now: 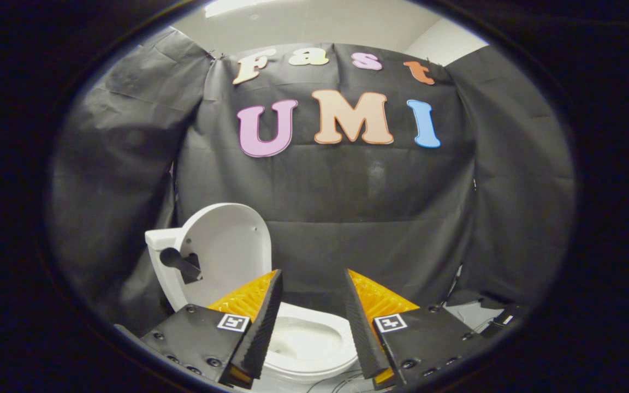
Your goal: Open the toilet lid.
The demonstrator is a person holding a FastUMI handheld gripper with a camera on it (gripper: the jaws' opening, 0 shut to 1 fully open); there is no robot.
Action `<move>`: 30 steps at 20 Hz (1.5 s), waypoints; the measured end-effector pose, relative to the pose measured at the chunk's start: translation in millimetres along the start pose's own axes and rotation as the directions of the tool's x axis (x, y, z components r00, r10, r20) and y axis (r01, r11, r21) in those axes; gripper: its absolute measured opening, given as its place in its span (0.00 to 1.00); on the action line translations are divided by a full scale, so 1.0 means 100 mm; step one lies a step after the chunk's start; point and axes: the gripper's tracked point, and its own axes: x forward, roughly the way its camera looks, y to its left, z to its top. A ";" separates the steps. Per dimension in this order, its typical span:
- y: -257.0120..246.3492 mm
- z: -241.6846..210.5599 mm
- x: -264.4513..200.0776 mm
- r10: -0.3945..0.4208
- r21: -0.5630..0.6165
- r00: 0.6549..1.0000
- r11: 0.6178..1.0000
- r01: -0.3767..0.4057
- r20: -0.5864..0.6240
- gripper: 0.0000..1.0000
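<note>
We see the tool (312, 286) held above the front of the toilet, its two fingers (262, 322) spread wide apart with nothing between them but open air; they touch neither the lid nor the bowl. Through the gap between the fingers, and below them, we look down into the white toilet bowl (306, 341), whose rounded rim curves under the fingertips. The toilet lid (230, 245) stands raised, well beyond the left finger and off to its left side, tilted back against the white tank (157, 240) behind it. We see the lid's pale inner face turned toward us, with a dark hinge piece (181, 265) showing against its lower left part. The lid is apart from the tool, with clear space between the left fingertip and the lid's lower edge. Behind the toilet hangs the black cloth wall (358, 207) of the booth, creased and draped. Some thin cables (342, 385) lie on the floor beneath the bowl, near the right finger's base.
</note>
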 end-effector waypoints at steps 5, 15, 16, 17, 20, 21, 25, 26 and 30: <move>-0.26 -0.35 -0.10 0.018 -0.005 0.993 1.000 -0.019 -0.117 0.69; -0.43 -0.36 -0.21 0.080 -0.028 0.990 0.996 -0.084 -0.117 0.69; -0.45 -0.36 -0.20 0.079 -0.027 0.990 0.996 -0.083 -0.113 0.69; -0.48 -0.35 -0.19 0.073 -0.033 0.991 0.996 -0.078 -0.114 0.69; -0.50 -0.33 -0.16 0.061 -0.037 0.991 0.997 -0.066 -0.116 0.69; -0.49 -0.33 -0.18 0.061 -0.043 0.991 0.997 -0.067 -0.116 0.69; -0.46 -0.35 -0.19 0.051 -0.060 0.991 0.996 -0.059 -0.125 0.69; -0.43 -0.35 -0.22 0.063 -0.059 0.990 0.996 -0.071 -0.123 0.69; -0.46 -0.52 -0.36 0.074 -0.039 0.983 0.996 -0.082 -0.168 0.69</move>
